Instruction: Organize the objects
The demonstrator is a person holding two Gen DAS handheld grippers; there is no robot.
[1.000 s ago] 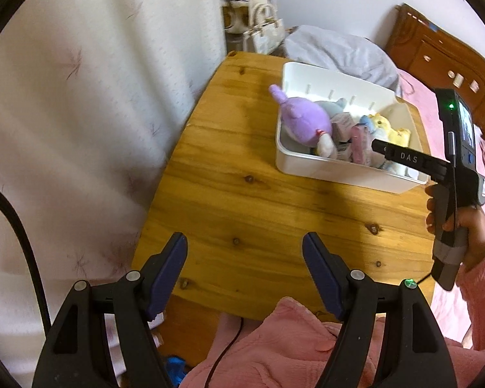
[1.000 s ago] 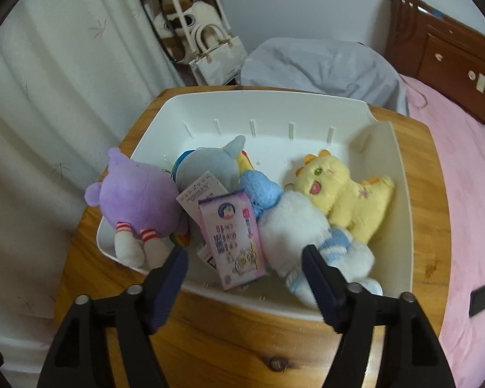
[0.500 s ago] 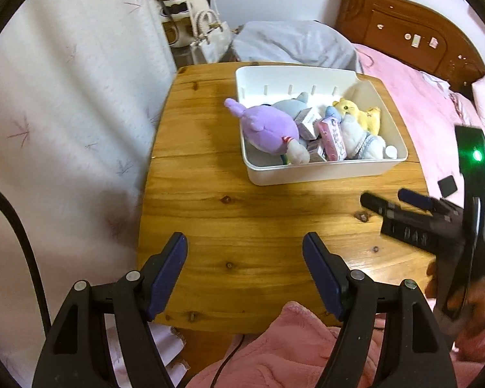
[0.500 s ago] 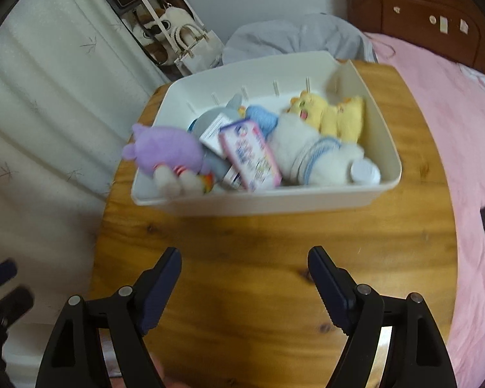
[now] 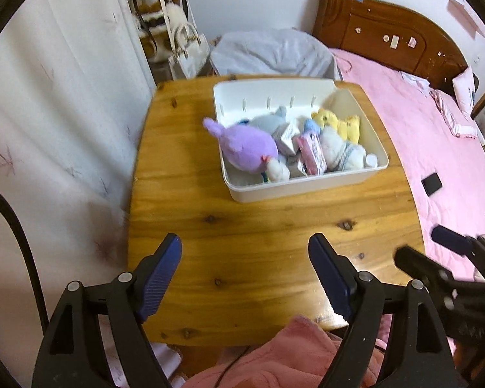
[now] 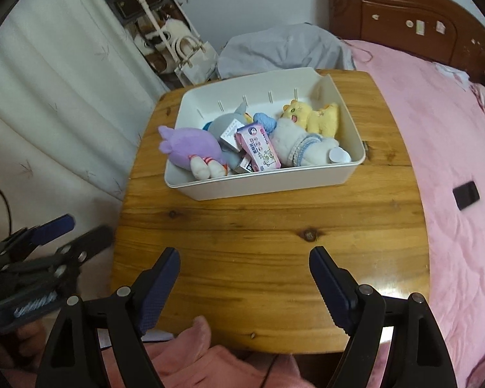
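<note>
Right wrist view: white bin (image 6: 274,181) crammed with plush toys (image 6: 190,147) and packets (image 6: 258,150).

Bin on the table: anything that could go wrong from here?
The purple plush hangs over the bin's left rim and may tumble onto the table if the bin is bumped. The bin also sits close to the table's far edge, so a push could slide it off. Both grippers, left and right, are empty, jaws opening.

pink packet (image 6: 257,149) — printed characters, too small to read
</note>
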